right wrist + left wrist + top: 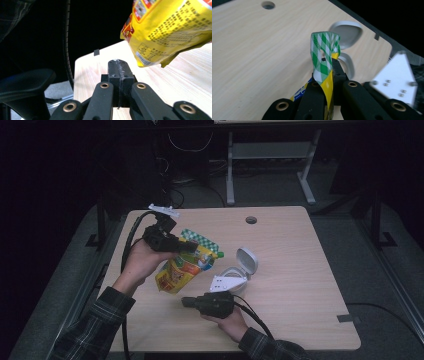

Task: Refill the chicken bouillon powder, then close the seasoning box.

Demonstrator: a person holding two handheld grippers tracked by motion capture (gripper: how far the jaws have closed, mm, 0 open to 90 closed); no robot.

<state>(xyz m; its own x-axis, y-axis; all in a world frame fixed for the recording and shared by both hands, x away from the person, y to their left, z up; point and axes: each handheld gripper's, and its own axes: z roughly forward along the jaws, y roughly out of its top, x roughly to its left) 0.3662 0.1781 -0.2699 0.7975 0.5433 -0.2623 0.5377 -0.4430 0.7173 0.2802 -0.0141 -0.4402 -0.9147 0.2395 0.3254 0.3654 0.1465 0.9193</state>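
High view: one pouch (pixel 182 265) hangs above the table (pixel 300 285), pinched by the left gripper (pixel 187 246); one open white box (pixel 240 270) sits beside it. Left gripper view: jaws clamp the pouch's checked edge. Right gripper view: right gripper (pixel 118 65) jaws pressed together, empty.

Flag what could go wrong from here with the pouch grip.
The left gripper pinches only the green-checked top edge of the snack pouch, which hangs off the table; it might slip or tear. The open white container sits just beyond, so a swing could knock it. The right gripper is shut, empty.
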